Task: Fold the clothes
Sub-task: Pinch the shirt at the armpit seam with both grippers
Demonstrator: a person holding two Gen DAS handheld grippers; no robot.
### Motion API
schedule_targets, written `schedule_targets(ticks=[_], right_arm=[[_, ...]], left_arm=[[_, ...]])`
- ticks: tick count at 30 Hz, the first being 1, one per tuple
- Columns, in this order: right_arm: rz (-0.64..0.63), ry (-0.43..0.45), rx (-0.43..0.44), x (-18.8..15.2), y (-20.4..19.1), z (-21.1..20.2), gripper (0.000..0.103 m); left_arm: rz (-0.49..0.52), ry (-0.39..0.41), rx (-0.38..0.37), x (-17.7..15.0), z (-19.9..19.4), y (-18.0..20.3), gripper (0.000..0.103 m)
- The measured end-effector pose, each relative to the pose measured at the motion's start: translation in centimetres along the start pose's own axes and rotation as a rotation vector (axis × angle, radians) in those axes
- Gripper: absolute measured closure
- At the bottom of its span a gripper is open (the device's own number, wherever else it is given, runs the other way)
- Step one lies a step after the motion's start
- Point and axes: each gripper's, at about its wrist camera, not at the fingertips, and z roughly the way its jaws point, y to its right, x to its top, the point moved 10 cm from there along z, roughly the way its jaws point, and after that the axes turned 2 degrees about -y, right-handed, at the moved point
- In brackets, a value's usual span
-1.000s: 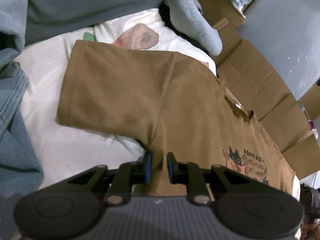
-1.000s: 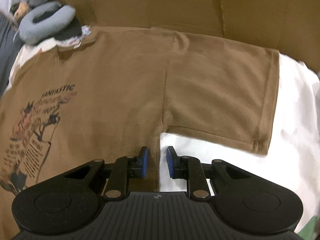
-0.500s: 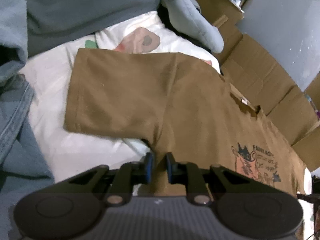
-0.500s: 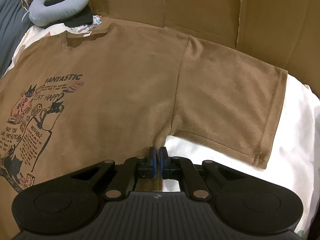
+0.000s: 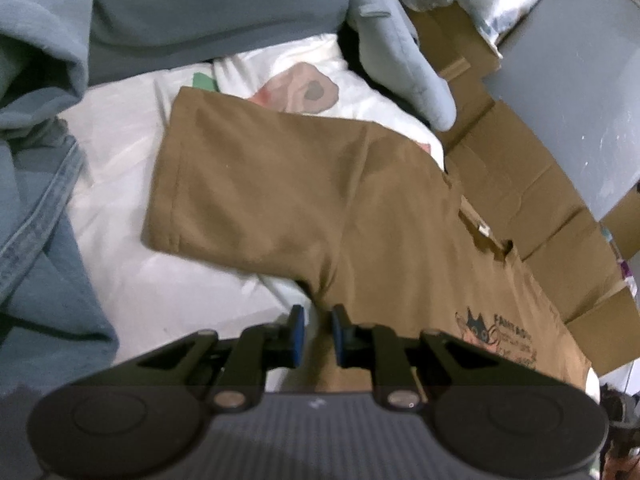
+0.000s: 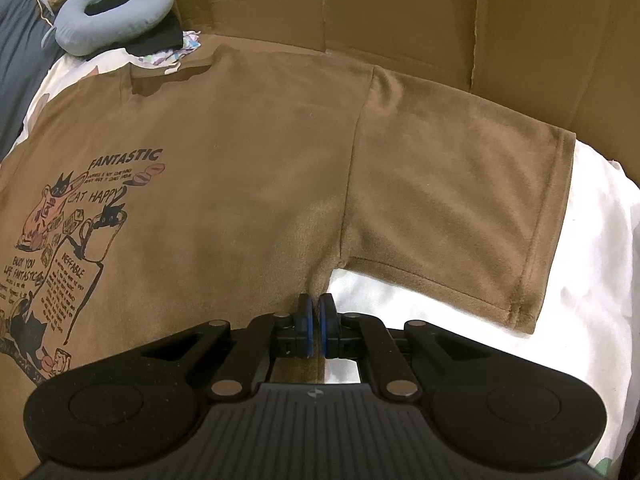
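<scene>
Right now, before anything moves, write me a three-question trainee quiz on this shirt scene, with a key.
1. True or false: the brown T-shirt lies spread out with its print facing up.
2. Which gripper has its pads pinched shut on the shirt's side edge just below the armpit? A) left gripper B) right gripper
3. Fill in: the grey neck pillow lies beyond the shirt's ____.

Key
1. True; the FANTASTIC cat print is readable.
2. B; the left gripper's pads show a gap, with brown fabric between them.
3. Collar.
</scene>
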Motion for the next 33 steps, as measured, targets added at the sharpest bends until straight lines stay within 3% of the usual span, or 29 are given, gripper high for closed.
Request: schedule_targets(ticks=[8, 14, 17, 24, 33], right_arm=[[-0.014, 0.003, -0.001, -0.1, 0.0, 0.0, 0.102], [-0.035, 0.007, -0.013, 0.0, -0.1, -0.2, 0.102], [-0.043, 0.009, -0.027, 0.0, -0.1, -0.3, 0.103], [-0.05, 0.013, -0.073, 0.2, 0.8, -1.1, 0.103], [-0.064, 0.0, -0.101, -0.1, 1.1, -0.2, 0.103]], left_arm=[[0.108, -0.045, 0.106, -1.2, 1.2, 0.8, 0.09], [0.26, -0.079, 0.203, -1.5, 1.6, 2.2, 0.09], [0.32, -0.092, 0.247, -1.5, 1.8, 2.5, 0.097], [0.336, -0.036, 0.313, -0.5, 0.2, 2.1, 0.1], [0.37, -0.035, 0.329, -1.0, 1.1, 1.5, 0.099]])
